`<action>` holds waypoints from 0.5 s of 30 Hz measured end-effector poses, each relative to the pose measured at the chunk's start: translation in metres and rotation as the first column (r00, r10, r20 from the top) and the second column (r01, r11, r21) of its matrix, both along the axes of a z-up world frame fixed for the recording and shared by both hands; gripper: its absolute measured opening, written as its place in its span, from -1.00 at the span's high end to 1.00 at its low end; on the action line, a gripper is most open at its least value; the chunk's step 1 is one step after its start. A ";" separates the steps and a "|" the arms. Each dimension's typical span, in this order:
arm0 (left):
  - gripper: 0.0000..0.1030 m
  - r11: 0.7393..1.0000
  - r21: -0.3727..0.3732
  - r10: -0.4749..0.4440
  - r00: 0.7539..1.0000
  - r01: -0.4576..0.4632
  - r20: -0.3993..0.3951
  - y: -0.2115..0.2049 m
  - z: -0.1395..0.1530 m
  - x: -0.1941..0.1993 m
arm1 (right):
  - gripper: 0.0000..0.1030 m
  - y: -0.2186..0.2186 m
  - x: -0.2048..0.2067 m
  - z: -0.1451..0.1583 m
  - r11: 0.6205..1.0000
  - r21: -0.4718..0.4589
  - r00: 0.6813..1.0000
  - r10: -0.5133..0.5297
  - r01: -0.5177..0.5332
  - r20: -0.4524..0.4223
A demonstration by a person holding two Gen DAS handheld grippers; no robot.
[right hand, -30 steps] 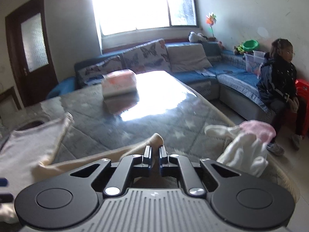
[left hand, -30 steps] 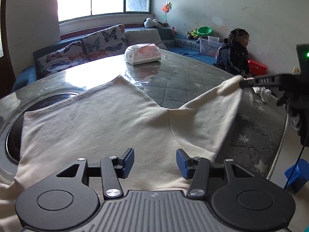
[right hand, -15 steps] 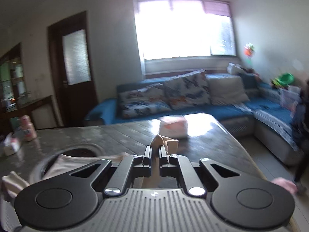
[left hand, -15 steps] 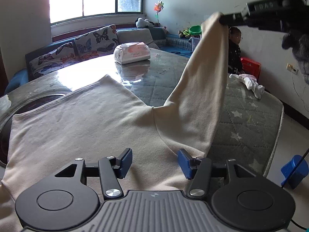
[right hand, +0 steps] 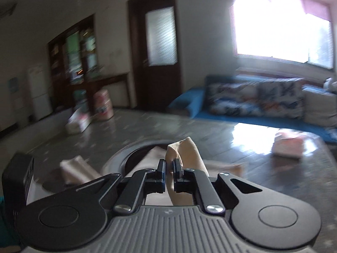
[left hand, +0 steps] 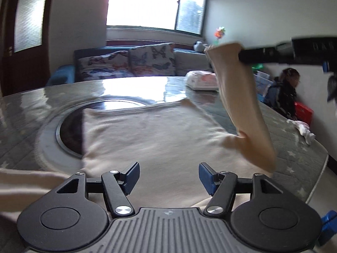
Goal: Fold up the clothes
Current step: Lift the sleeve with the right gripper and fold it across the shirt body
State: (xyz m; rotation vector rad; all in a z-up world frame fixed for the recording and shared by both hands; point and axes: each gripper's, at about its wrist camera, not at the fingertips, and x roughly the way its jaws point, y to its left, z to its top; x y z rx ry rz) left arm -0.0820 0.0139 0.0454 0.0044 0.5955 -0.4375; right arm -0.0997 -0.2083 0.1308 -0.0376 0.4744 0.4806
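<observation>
I am hovering my left tongs [left hand: 169, 176] just above the near hem of the cream top [left hand: 151, 139], which is lying flat on the desk [left hand: 31, 113] with its body running away from me toward the round dark inset [left hand: 69, 130] by the far left edge. The blue pads are opening as I speak — nothing is between them, only cloth spread below. The garment's long axis is running straight ahead from these tongs, so the left hand is the nearer one to the body and the near hem.

Off to the right, my right tongs [right hand: 169, 174] are pinched tight on the sleeve [left hand: 240, 103] near its cuff, and the sleeve is hanging from that grip in a steep slant down to the shoulder, which is resting on the desk near the right edge. From the right wrist view the cuff end is poking up between the closed pads, with the inset and the top's body lying beyond and below. I am judging the coming move to be a fold of this sleeve across the body — leftward, toward the inset side.

Farther back a tissue pack [left hand: 202, 80] is sitting near the far edge, and a small white garment [left hand: 303, 129] is lying at the right edge.
</observation>
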 end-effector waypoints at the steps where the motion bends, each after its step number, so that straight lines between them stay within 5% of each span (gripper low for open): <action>1: -0.28 1.000 -0.002 0.018 1.000 -0.018 -0.005 0.007 -0.001 -0.001 | 0.89 0.015 0.003 -0.008 0.999 -0.009 0.999 0.035 -0.035 -0.024; 8: -0.28 0.996 -0.005 0.091 0.995 -0.091 -0.039 0.038 -0.011 -0.005 | 0.86 0.064 0.006 -0.054 0.980 -0.042 0.969 0.185 -0.194 -0.164; 15: -0.28 0.994 -0.009 0.108 0.994 -0.108 -0.018 0.044 -0.004 -0.008 | 0.62 0.051 -0.013 -0.052 0.967 -0.092 0.960 0.218 -0.236 -0.176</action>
